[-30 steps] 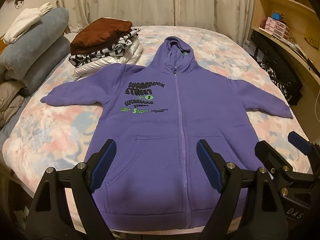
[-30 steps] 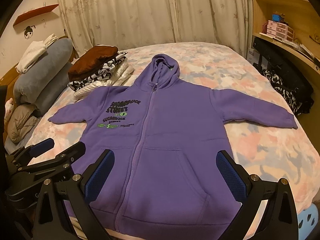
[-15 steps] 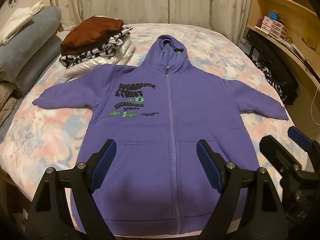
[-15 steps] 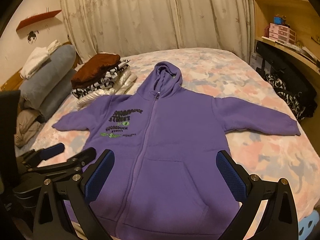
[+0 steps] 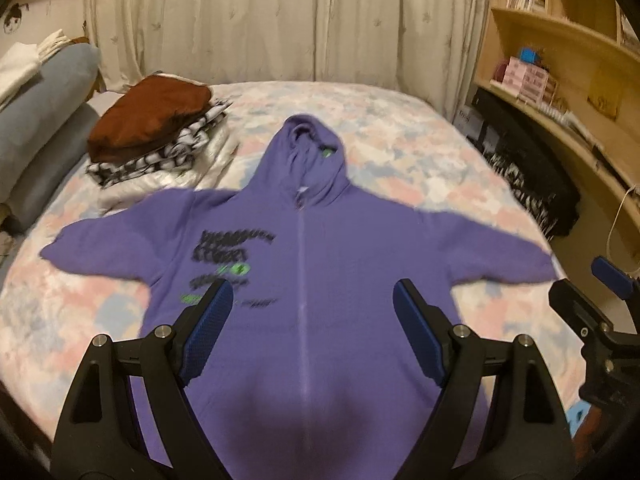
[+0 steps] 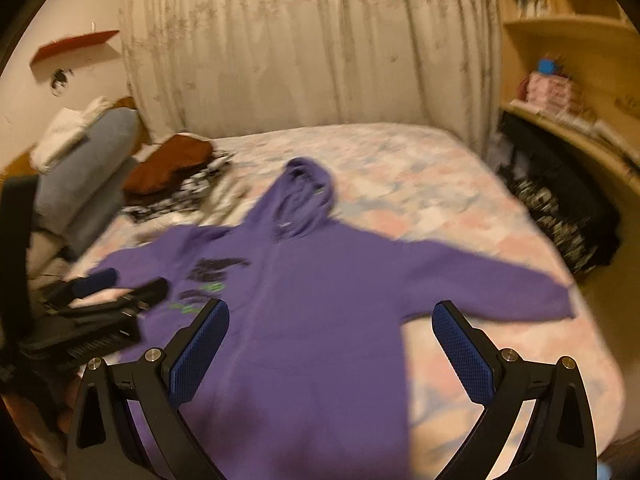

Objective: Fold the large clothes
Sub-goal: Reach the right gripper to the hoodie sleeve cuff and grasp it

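A purple zip hoodie (image 5: 320,260) (image 6: 320,300) lies flat and face up on the bed (image 5: 420,148), sleeves spread to both sides, hood pointing to the far curtain. Black and green lettering marks its left chest. My left gripper (image 5: 308,312) hangs above the hoodie's lower body, jaws wide apart, nothing between them. My right gripper (image 6: 332,332) is also open and empty above the hem area. In the left wrist view the right gripper (image 5: 592,292) shows at the right edge; in the right wrist view the left gripper (image 6: 120,284) shows at the left. Both views are motion-blurred.
A stack of folded clothes (image 5: 156,136) topped by a brown garment sits at the bed's far left. Grey pillows (image 5: 36,120) with a white cloth lie along the left. Wooden shelves (image 5: 560,80) and a dark bag (image 5: 532,184) stand at the right. Curtains (image 6: 300,48) hang behind.
Both grippers have pulled back and risen from the hoodie, so it looks smaller and more of the curtain shows. Their jaws stay wide. The hoodie has not moved.
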`<state>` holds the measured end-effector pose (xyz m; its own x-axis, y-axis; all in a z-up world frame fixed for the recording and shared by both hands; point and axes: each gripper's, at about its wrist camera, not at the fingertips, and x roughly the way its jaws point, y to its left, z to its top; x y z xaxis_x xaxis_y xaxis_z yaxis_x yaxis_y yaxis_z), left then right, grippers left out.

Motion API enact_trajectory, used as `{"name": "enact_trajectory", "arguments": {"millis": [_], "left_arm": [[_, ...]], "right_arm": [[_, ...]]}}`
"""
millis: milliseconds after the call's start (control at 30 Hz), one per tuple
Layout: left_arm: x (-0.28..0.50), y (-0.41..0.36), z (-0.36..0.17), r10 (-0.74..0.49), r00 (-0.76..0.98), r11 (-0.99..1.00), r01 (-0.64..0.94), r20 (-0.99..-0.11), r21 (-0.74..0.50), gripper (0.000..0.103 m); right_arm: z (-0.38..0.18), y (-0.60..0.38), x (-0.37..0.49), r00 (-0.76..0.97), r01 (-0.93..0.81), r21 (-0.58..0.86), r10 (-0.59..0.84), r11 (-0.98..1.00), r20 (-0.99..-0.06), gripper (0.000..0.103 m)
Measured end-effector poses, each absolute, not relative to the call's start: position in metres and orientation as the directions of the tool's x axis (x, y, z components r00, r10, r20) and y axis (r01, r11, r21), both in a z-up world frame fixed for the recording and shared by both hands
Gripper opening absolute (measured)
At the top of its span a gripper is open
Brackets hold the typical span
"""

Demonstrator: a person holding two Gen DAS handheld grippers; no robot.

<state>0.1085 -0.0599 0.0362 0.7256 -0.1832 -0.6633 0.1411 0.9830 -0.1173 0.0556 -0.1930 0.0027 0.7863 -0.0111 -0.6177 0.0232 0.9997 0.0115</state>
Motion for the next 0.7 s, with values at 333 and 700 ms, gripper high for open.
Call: {"name": "enact_trajectory", "arguments": {"millis": [333,700], "left_arm": [[0.187,-0.148,0.051,-0.227,0.727,0.965,0.255,-0.648,-0.052,0.081],[0.26,-0.279,-0.018,-0.291,0.714,0.945,0.32,-0.637,-0.073,0.081]], "right_arm": [[0.035,-0.346,0.118,0.792,0.22,-0.081,-0.227,0.972,-0.567,0.102],[-0.057,-0.572,0.191,0.649,0.445,0.132,-0.217,0.886,-0.729,0.09]]}}
